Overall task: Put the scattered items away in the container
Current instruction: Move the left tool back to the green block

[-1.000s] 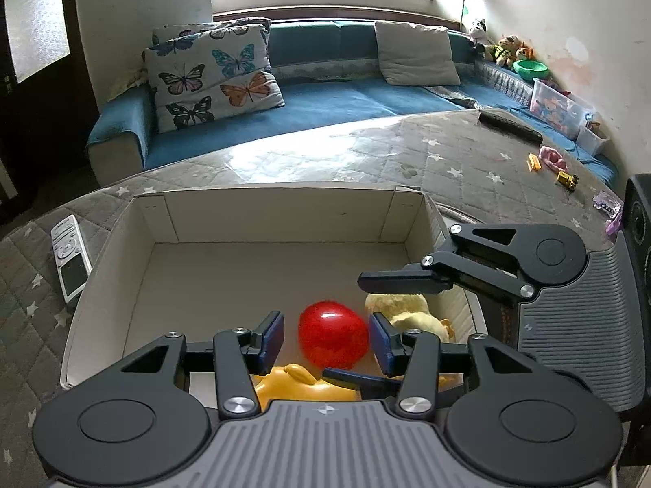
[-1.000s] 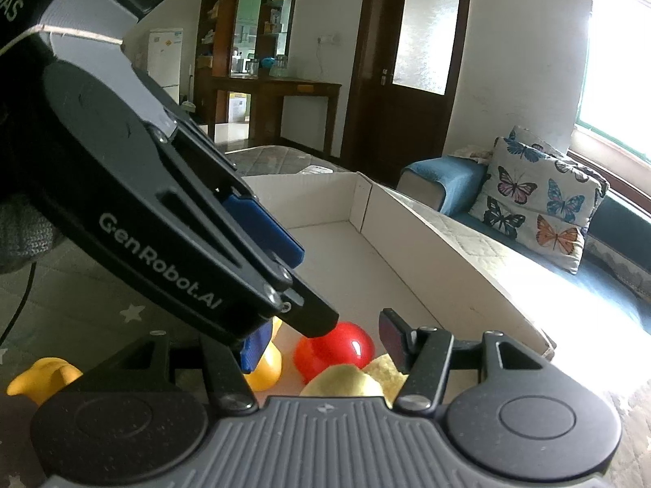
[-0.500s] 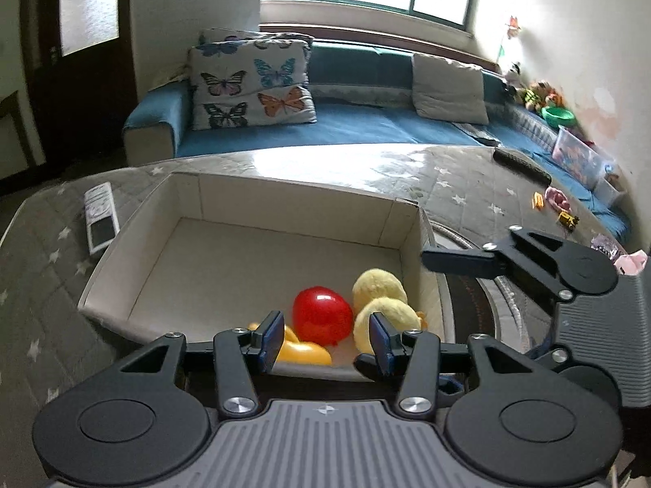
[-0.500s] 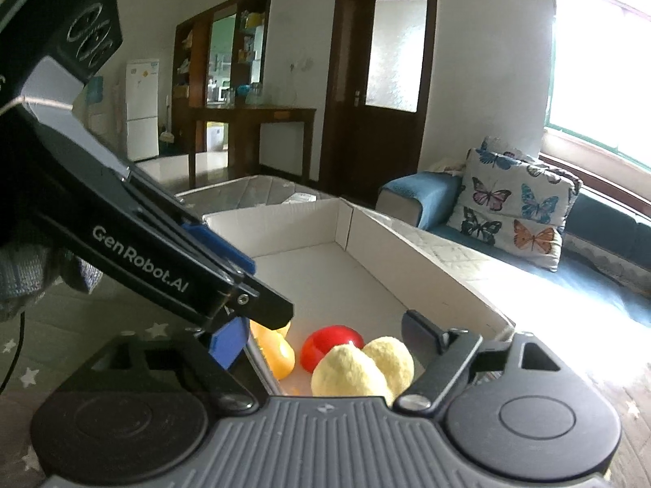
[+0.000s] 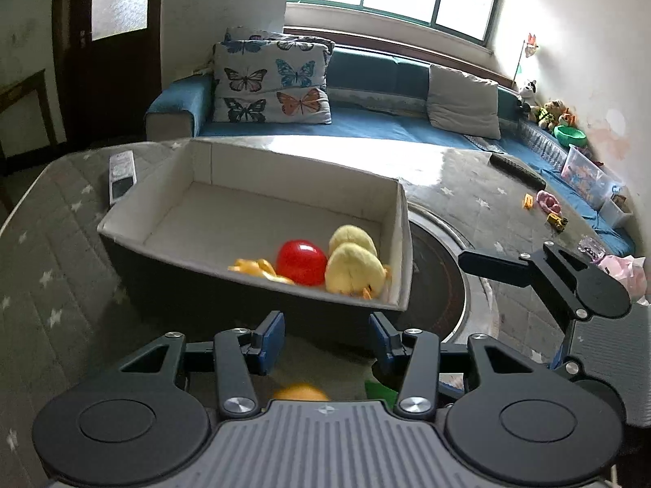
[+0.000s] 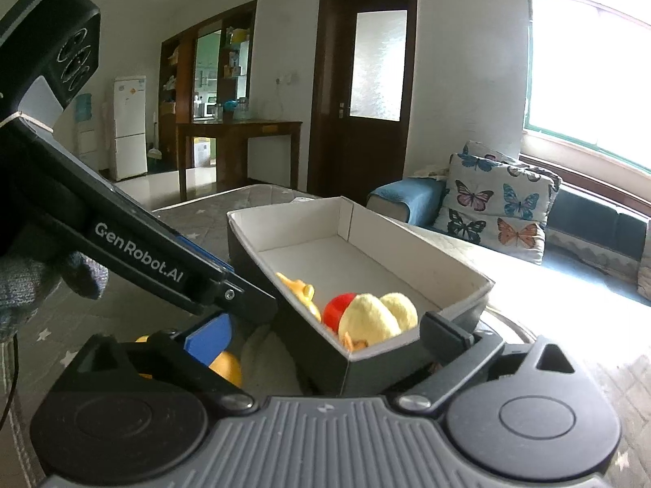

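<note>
A white-lined cardboard box with dark outer walls stands on the grey star-patterned table. In its near right corner lie a red ball, two yellow plush chicks and a yellow rubber duck. The box, the ball, the chicks and the duck also show in the right wrist view. My left gripper is open and empty, in front of the box's near wall. My right gripper is open and empty at the box's corner. A yellow toy lies on the table under the left gripper, also seen blurred in the left wrist view.
A white remote lies left of the box. A round dark inset sits right of it. A black remote and small toys lie at the table's far right. A green object peeks out below my left gripper. A blue sofa stands behind.
Both grippers have pulled back and up out of the box. The ball, chicks and duck stay inside. A yellow toy on the table has come into view below the left gripper.
</note>
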`<state>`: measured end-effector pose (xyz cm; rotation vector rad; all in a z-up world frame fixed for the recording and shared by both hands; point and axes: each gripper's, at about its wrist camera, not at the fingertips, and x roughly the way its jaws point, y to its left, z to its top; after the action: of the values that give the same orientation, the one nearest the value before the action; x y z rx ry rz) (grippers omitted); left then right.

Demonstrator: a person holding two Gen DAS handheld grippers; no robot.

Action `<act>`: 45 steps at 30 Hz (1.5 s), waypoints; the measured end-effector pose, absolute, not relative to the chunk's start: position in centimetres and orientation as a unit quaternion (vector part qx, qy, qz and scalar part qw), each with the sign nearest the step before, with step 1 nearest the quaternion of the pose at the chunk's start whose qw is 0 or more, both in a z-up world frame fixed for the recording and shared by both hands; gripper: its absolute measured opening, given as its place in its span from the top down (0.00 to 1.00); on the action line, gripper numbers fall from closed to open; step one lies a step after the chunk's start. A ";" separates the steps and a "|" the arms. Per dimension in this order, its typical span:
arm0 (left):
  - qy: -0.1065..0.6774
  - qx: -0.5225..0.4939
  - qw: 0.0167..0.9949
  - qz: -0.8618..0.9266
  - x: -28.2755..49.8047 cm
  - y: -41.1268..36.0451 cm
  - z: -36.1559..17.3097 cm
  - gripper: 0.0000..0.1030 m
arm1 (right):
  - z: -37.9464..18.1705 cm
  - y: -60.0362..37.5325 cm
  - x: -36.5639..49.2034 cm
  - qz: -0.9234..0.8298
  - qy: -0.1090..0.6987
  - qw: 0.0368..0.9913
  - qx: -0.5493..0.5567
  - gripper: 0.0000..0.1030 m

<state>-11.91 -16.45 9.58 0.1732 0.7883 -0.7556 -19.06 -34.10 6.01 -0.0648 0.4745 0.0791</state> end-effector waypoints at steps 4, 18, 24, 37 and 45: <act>0.379 0.073 0.850 -0.358 -13.1 -16.2 9.2 0.53 | 5.6 -33.7 -20.8 0.030 0.234 0.971 -0.026 0.00; 0.407 0.027 0.846 -0.342 -15.8 -14.8 7.0 0.53 | 3.5 -32.5 -24.8 0.003 0.260 0.966 0.006 0.00; 0.422 0.015 0.844 -0.331 -16.0 -14.6 5.8 0.53 | 2.2 -31.8 -25.3 -0.005 0.280 0.959 0.028 0.00; 0.448 -0.009 0.834 -0.323 -15.5 -15.1 4.9 0.53 | 0.9 -30.2 -24.2 -0.006 0.306 0.951 0.042 0.22; 0.463 -0.018 0.824 -0.326 -15.1 -16.2 4.5 0.53 | 0.6 -30.0 -24.2 0.006 0.320 0.946 0.044 0.45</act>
<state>-15.07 -16.17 4.53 -0.0392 0.9839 -0.6926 -24.15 -30.01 0.64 0.0901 0.6516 0.0113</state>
